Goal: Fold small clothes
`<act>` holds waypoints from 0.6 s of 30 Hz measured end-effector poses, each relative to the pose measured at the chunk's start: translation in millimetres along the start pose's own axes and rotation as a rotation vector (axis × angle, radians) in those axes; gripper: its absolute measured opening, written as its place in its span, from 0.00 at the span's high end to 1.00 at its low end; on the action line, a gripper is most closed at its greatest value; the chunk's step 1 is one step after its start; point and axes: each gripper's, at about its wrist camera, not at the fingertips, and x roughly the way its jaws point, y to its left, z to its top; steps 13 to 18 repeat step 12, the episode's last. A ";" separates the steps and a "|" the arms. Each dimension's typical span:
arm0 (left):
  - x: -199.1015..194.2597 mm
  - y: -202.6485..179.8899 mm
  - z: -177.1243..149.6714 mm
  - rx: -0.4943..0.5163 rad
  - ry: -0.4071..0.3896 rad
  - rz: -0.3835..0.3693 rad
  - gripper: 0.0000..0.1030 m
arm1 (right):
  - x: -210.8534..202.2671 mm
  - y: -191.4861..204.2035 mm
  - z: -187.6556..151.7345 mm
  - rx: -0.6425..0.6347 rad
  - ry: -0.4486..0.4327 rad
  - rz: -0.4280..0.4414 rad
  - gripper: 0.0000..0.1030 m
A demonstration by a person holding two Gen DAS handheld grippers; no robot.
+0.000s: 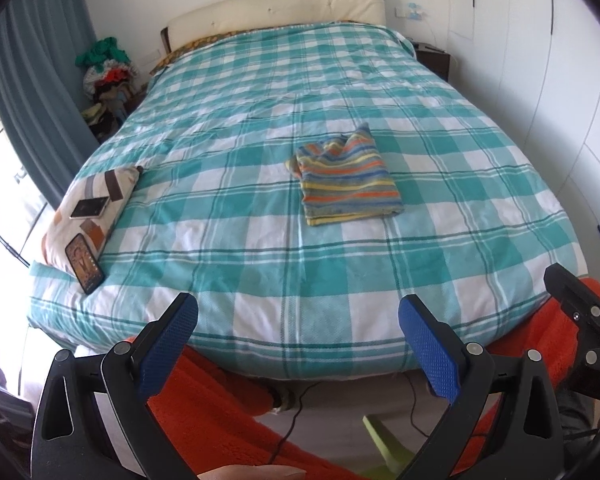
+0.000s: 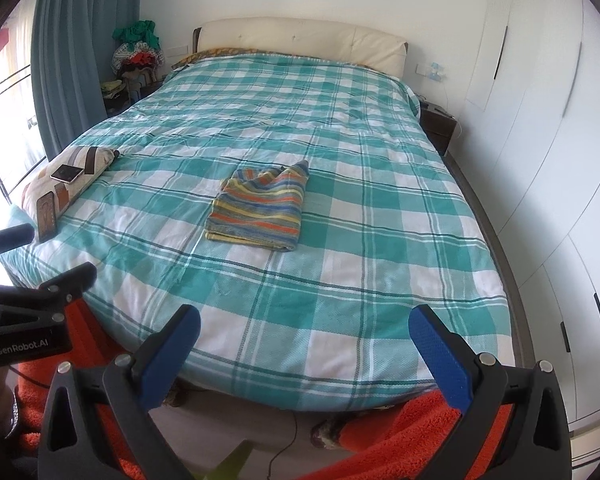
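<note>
A striped top (image 1: 350,178) (image 2: 260,210) lies folded flat near the middle of the bed (image 1: 260,280) (image 2: 360,240), on the green and white checked cover. Its stripes are orange, yellow and blue. Nothing touches it. The left gripper (image 1: 298,344) sits at the bottom of the left wrist view, low by the foot of the bed, with its blue jaws spread wide and nothing between them. The right gripper (image 2: 304,350) sits at the bottom of the right wrist view, and its jaws are spread wide and empty too. Both grippers are well apart from the top. A pillow (image 1: 92,204) (image 2: 64,184) rests at the left edge of the bed, and two phones (image 1: 85,264) (image 2: 66,173) lie on it. Orange fuzzy legs (image 1: 204,400) (image 2: 400,432) show low in both views, under the grippers. A blue curtain (image 1: 40,92) (image 2: 76,52) hangs at the upper left. White cupboard doors (image 2: 540,160) fill the right side of the right wrist view.
</note>
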 end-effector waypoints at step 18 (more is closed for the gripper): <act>0.7 -8.2 2.0 0.009 -0.024 -0.016 0.03 | 3.4 -2.3 0.4 0.004 0.000 -0.001 0.00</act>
